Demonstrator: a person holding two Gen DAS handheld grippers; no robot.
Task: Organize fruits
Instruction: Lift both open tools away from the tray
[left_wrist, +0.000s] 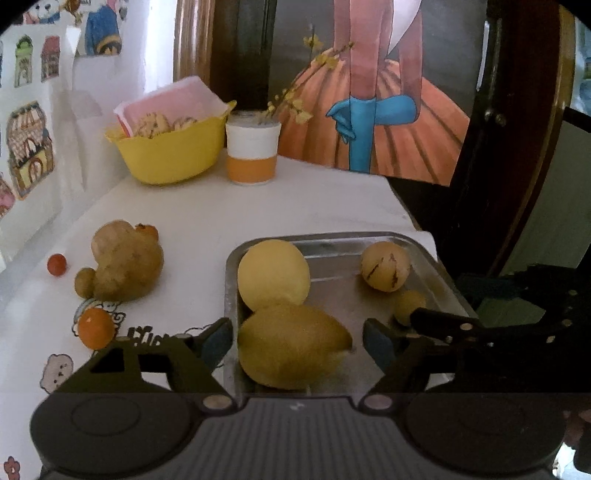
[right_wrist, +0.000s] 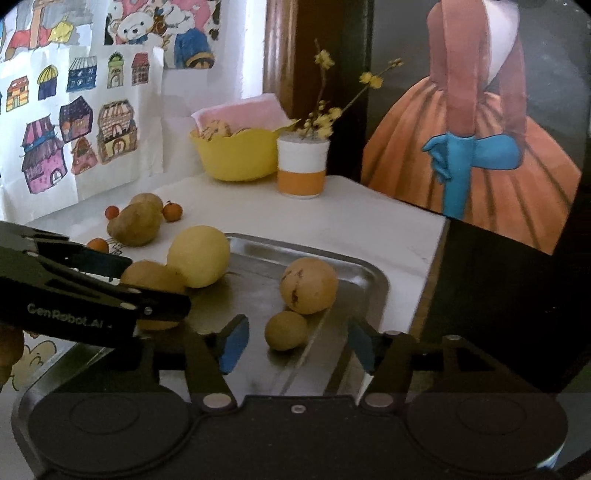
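Setting: we see a white table (left_wrist: 303, 206) carrying a shallow stainless steel tray (left_wrist: 424, 254) at its near right corner.
In the tray: a pointed yellow lemon (left_wrist: 291, 345) at the near left corner, touching a round pale yellow fruit (left_wrist: 273, 273) behind it; a tan striped round fruit (left_wrist: 385, 266) near the far right corner; a small tan round fruit (right_wrist: 286, 329) just in front of it.
Left on the table: a lumpy brown potato (left_wrist: 125, 258), three small orange-red fruits (left_wrist: 96, 328) and a small green-brown fruit (left_wrist: 85, 282), all left of the tray.
Left gripper (left_wrist: 295, 343): we see its jaws apart on either side of the lemon, neither blue pad clearly touching it.
Right gripper (right_wrist: 295, 347): jaws apart, nothing between them, low over the tray's near right part with the small tan fruit just ahead.
Collision risk: the two grippers sit close over one tray; a sideways swing could knock one into the other.
Rolling risk: we judge that brushing the lemon would push it against the pale yellow fruit.
Edge risk: the tray lies at the table's right edge, so a nudge could slide it off.
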